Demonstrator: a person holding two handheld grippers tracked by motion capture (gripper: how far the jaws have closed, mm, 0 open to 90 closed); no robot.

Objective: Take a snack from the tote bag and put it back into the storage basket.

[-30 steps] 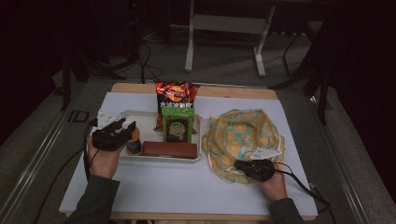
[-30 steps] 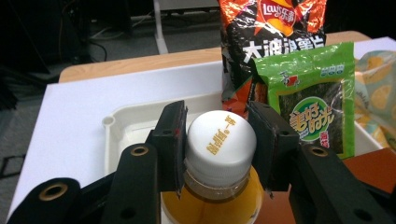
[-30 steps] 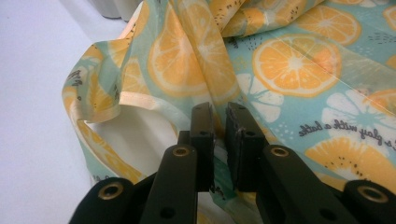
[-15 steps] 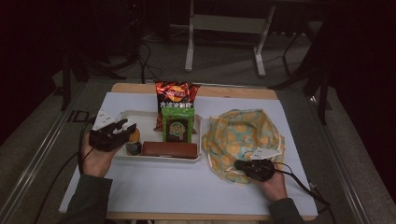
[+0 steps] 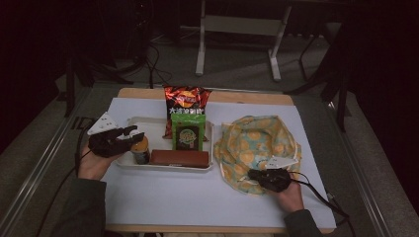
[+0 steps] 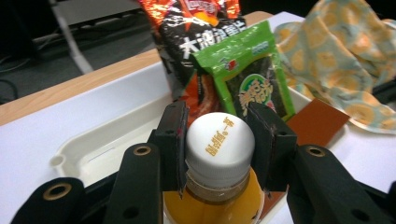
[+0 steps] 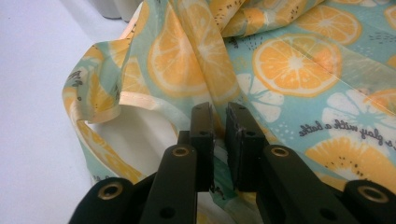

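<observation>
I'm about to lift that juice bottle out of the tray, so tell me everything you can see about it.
The bottle is small and clear, filled with orange liquid, with a white screw cap bearing gold characters. It looks like plastic. It stands upright at the left front of the white tray, beside the brown bar. The left gripper has a jaw on each side of the cap and neck; the left pad looks in contact, the right one close.

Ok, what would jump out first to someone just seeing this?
Probably the left claw closed around the white screw cap of the orange juice bottle at the left end of the white plastic tray. Next, the orange-slice patterned fabric bag lying right of the tray, its edge pinched by the right claw.
</observation>
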